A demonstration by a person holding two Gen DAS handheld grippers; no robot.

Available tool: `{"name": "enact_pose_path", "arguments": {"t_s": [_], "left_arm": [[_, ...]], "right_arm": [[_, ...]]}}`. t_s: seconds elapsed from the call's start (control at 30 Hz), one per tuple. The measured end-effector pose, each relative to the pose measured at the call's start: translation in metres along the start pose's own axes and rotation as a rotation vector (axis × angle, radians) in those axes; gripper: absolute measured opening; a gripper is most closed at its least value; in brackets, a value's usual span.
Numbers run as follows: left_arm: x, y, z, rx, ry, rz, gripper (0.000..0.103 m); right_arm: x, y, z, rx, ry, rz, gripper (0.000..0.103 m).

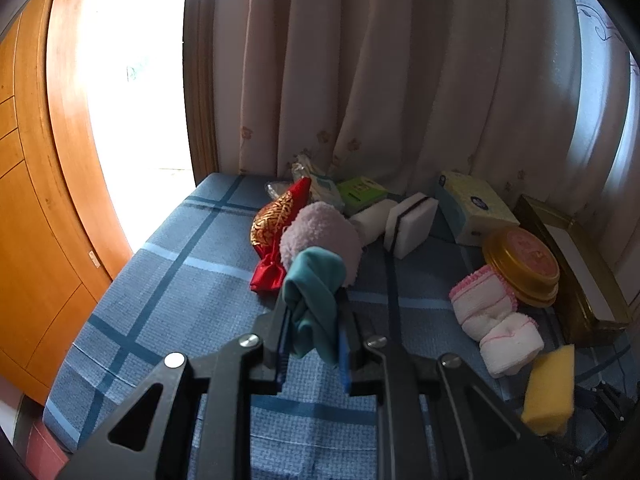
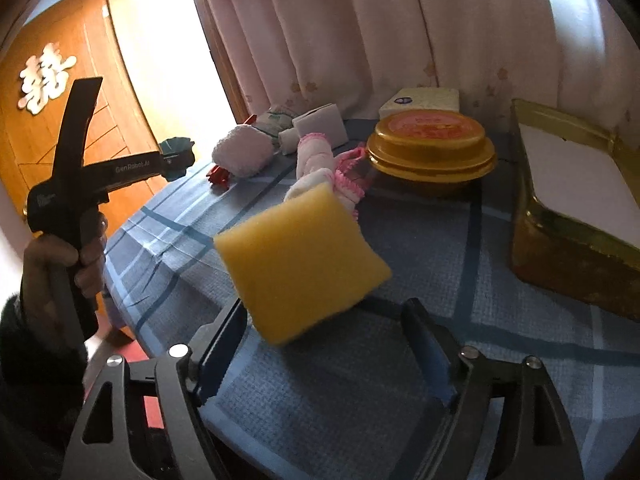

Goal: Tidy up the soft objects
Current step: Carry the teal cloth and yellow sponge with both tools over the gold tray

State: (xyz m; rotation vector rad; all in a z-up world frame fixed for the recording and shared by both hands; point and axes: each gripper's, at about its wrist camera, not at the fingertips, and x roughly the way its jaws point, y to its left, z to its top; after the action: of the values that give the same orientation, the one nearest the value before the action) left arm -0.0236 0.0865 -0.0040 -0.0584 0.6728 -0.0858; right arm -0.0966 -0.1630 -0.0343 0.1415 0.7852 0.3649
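Tongs first. Our left gripper (image 1: 314, 312) is clamped on a teal cloth (image 1: 316, 280), which bunches above the pads and hangs clear of the table (image 1: 180, 280). We read this as a carry, with the cloth kept off the other pieces.

Our right gripper (image 2: 326, 308) stands wide. The yellow sponge (image 2: 300, 264) sits tilted just ahead of the jaws. It is near the left pad and well clear of the right one, so nothing is pinched. We cannot tell whether it rests on the table or is in the air.

Seen from the right wrist, the open gold rectangular tin (image 2: 560, 240) lies at 3 o'clock of the sponge. Only a white liner shows in it and no soft thing yet. We judge it the likely bin, which would explain why the sponge is on that side.

The round gold tin (image 2: 430, 136) at 1 o'clock is lidded, so its contents are hidden. Rolled pink-edged towels (image 2: 320, 168) lie at 12 o'clock, touching that tin's near side.

From the left wrist, a fluffy pink piece (image 1: 320, 236), a red pouch (image 1: 276, 232) and white sponges (image 1: 412, 216) are heaped at 12 o'clock, unsorted. A closed tissue box (image 1: 476, 208) stands at 2 o'clock.
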Motion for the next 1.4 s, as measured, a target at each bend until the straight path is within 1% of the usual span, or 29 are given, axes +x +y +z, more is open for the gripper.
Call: {"name": "enact_pose_path", "arguments": {"t_s": [0.13,0.17,0.2,0.33,0.37,0.4,0.47,0.5,0.57,0.63,0.7,0.77,0.8,0.87,0.97,1.0,1.1,1.17,1.23,1.33,1.4], "left_arm": [[0.000,0.001,0.000,0.003,0.001,-0.003,0.018],[0.000,0.000,0.000,0.004,0.000,-0.002,0.018],[-0.001,0.000,0.000,0.005,-0.001,-0.002,0.018],[-0.001,0.000,0.001,0.005,-0.002,0.000,0.018],[-0.001,0.000,0.001,0.004,-0.002,0.001,0.018],[-0.001,0.000,0.001,0.003,-0.002,0.002,0.018],[-0.002,0.000,0.001,0.004,-0.002,0.001,0.018],[-0.001,0.000,0.001,0.005,0.000,0.002,0.018],[-0.001,0.001,0.001,0.004,0.002,0.004,0.018],[-0.002,0.002,0.002,0.001,0.002,-0.001,0.018],[-0.002,0.000,0.002,0.007,0.000,-0.005,0.018],[-0.002,-0.001,0.002,0.013,0.001,-0.012,0.018],[-0.003,-0.003,0.002,0.018,0.000,-0.016,0.018],[-0.004,-0.007,0.003,0.028,-0.005,-0.018,0.018],[-0.007,-0.011,0.004,0.042,-0.020,-0.039,0.018],[-0.009,-0.015,0.005,0.052,-0.027,-0.045,0.018],[-0.012,-0.026,0.007,0.071,-0.041,-0.069,0.018],[-0.014,-0.038,0.008,0.082,-0.046,-0.117,0.018],[-0.015,-0.051,0.009,0.100,-0.055,-0.149,0.018],[-0.018,-0.076,0.011,0.135,-0.070,-0.206,0.018],[-0.019,-0.096,0.013,0.153,-0.074,-0.263,0.018]], "right_arm": [[0.003,-0.006,0.000,0.109,-0.006,0.130,0.084],[0.005,-0.005,0.001,0.117,-0.005,0.147,0.084],[0.006,-0.003,0.002,0.108,-0.011,0.136,0.084],[0.014,0.007,0.006,0.054,-0.021,0.046,0.084],[0.012,0.007,0.005,0.057,-0.041,0.051,0.084],[0.009,0.006,0.005,0.062,-0.065,0.082,0.084],[0.005,0.005,0.005,0.054,-0.076,0.087,0.068],[0.003,0.005,0.005,0.043,-0.079,0.075,0.067],[-0.003,0.003,0.004,0.033,-0.100,0.055,0.061],[-0.011,-0.001,0.003,0.037,-0.119,0.049,0.059],[-0.022,-0.005,0.003,0.045,-0.148,0.066,0.058],[-0.037,-0.008,0.003,0.044,-0.192,0.095,0.059],[-0.045,-0.010,0.004,0.040,-0.220,0.086,0.059],[-0.064,-0.019,0.008,0.049,-0.282,0.053,0.059],[-0.083,-0.040,0.016,0.096,-0.339,-0.005,0.060],[-0.089,-0.048,0.018,0.110,-0.357,-0.032,0.060],[-0.103,-0.073,0.025,0.144,-0.392,-0.149,0.060],[-0.109,-0.090,0.028,0.160,-0.407,-0.219,0.060],[-0.114,-0.105,0.031,0.168,-0.409,-0.318,0.060],[-0.118,-0.129,0.034,0.214,-0.414,-0.377,0.060],[-0.121,-0.143,0.038,0.225,-0.412,-0.386,0.060]]}}
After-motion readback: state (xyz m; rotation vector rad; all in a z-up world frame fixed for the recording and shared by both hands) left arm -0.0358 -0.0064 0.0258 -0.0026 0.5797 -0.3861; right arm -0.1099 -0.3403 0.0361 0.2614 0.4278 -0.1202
